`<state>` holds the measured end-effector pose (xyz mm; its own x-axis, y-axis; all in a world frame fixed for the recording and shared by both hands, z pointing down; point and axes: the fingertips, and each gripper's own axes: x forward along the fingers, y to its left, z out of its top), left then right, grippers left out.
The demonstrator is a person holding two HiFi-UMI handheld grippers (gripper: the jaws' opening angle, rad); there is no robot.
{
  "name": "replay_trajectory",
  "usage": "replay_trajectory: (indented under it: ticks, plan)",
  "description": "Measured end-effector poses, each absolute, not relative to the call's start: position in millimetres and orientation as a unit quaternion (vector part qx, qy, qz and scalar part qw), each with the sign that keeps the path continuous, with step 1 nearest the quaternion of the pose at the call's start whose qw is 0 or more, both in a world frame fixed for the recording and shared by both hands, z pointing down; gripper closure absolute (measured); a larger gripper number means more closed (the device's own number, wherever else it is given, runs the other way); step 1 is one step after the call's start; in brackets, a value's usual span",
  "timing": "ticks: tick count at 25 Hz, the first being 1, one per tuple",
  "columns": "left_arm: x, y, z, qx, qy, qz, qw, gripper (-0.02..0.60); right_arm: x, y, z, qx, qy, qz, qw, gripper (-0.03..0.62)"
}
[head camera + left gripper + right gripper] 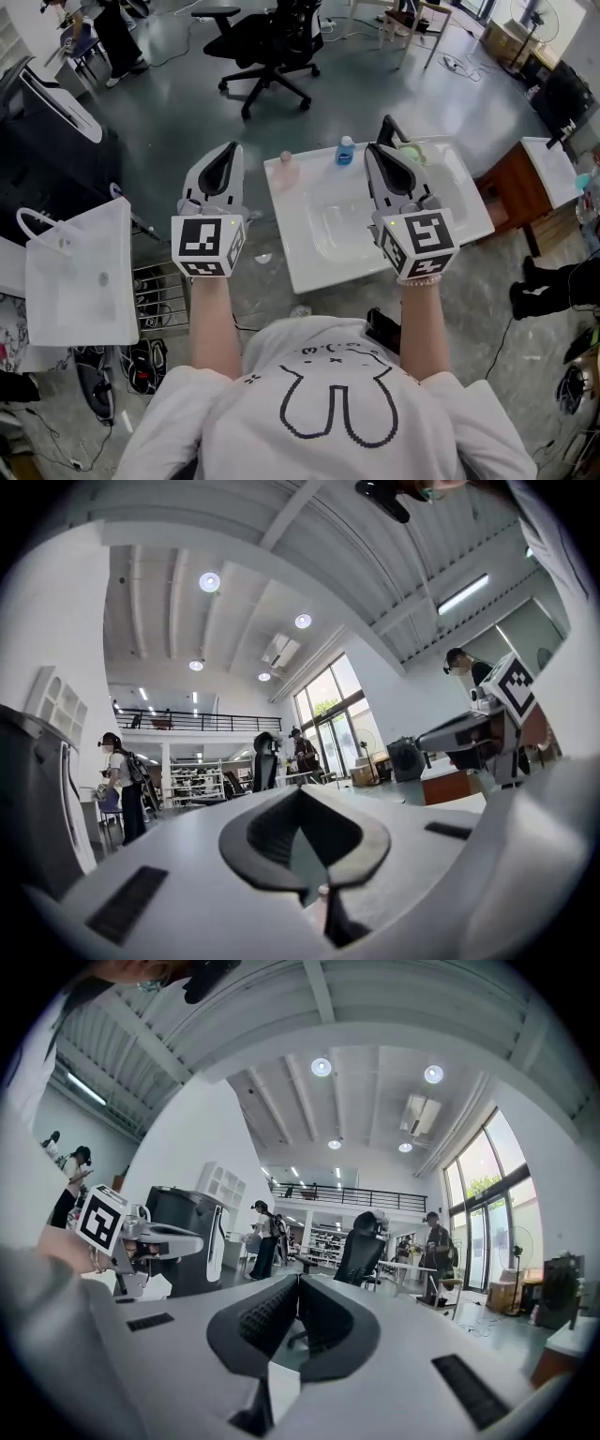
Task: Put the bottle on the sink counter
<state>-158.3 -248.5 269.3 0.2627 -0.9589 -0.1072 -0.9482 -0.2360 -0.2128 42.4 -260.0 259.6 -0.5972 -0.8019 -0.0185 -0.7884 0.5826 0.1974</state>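
In the head view a small bottle with a blue cap [345,150] stands on the back rim of the white sink counter [300,272]. My left gripper [225,161] is held up left of the sink, over the floor, shut with nothing between its fingers. My right gripper [384,157] hovers over the sink's right half, just right of the bottle, also shut and empty. Both gripper views point level into the room; the left gripper [300,797] and the right gripper [298,1283] each show their tips pressed together. Neither gripper view shows the bottle.
A small pinkish object [288,167] and a green item [410,150] also sit on the sink's back rim. A black office chair [267,42] stands beyond the sink. A white bag [82,272] and a wire rack [155,300] are at the left, a wooden cabinet [511,187] at the right.
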Motion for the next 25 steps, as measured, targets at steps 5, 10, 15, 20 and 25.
replay_trajectory:
  ticks: [5, 10, 15, 20, 25]
  plan:
    - [-166, -239, 261, -0.785, 0.607, -0.011, 0.123, 0.574, 37, -252, 252, 0.447, -0.886, -0.115, 0.035, 0.566]
    - [-172, -233, 253, -0.782, 0.611, 0.002, 0.128, 0.572, 35, -246, 243, 0.437, -0.892, -0.113, 0.021, 0.566]
    - [-174, -228, 247, -0.783, 0.608, 0.004, 0.133, 0.572, 36, -242, 239, 0.444, -0.887, -0.123, 0.029, 0.566]
    - [-173, -224, 244, -0.784, 0.606, 0.004, 0.136, 0.572, 41, -240, 240, 0.450, -0.884, -0.121, 0.033, 0.566]
    - [-172, -219, 240, -0.783, 0.606, 0.004, 0.139, 0.572, 42, -236, 242, 0.450, -0.884, -0.118, 0.034, 0.566]
